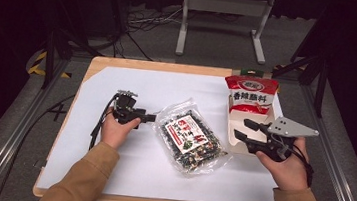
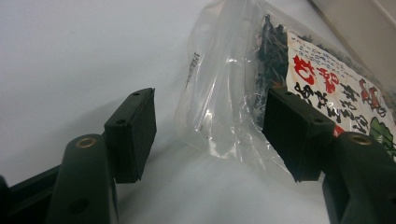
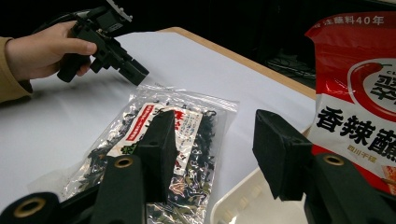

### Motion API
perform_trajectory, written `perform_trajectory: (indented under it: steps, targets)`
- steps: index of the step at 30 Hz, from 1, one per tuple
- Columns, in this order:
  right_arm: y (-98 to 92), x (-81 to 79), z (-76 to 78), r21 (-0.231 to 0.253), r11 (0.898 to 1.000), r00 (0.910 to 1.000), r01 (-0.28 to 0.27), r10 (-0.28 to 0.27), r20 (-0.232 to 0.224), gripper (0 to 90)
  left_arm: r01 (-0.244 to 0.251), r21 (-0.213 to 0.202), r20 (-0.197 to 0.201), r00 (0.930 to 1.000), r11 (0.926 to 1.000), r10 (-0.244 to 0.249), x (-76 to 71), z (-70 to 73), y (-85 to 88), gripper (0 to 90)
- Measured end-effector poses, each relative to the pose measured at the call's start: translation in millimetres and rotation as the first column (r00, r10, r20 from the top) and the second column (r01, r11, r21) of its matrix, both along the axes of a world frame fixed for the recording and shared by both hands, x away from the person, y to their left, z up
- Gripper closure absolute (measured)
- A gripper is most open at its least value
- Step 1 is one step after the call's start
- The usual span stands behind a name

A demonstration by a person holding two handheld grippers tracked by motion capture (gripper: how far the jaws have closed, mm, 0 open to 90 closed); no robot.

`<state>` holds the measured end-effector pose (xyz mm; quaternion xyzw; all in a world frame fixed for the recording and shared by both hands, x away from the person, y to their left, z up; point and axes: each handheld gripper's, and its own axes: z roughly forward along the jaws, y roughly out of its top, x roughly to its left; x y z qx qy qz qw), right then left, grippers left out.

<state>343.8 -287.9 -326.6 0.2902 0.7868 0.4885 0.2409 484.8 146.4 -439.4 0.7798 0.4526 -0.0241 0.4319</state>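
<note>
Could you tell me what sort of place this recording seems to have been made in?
Probably a lab or recording studio, not a home: a wooden table under white sheeting, framed by metal rails, with loose cables on grey carpet and a dark background behind.

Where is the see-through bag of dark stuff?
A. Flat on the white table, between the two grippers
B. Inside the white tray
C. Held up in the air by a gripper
A: the see-through bag lies flat on the white table, with the open left gripper beside it.
</note>
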Motion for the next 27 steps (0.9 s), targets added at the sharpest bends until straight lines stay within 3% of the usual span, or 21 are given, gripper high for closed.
perform_trajectory:
  steps: [14,20,27]
  targets:
    - [-1.3,-5.7,-2.3,-0.007,1.0,0.9999,0.017,-0.017,0.001,46.6,0.043,-0.059,-0.063,0.9969,0.9973,-0.047,5.7,-10.9,-8.3,36.9]
    - [-1.6,-6.8,-2.8,-0.011,1.0,0.9999,0.017,-0.017,0.003,46.3,0.052,-0.065,-0.066,0.9963,0.9966,-0.056,4.5,-9.7,-9.6,39.8]
    - [-0.2,-6.1,-3.0,-0.012,1.0,0.9999,0.013,-0.013,0.005,46.0,0.047,-0.098,-0.054,0.9972,0.994,-0.052,1.3,-4.8,-11.0,45.6]
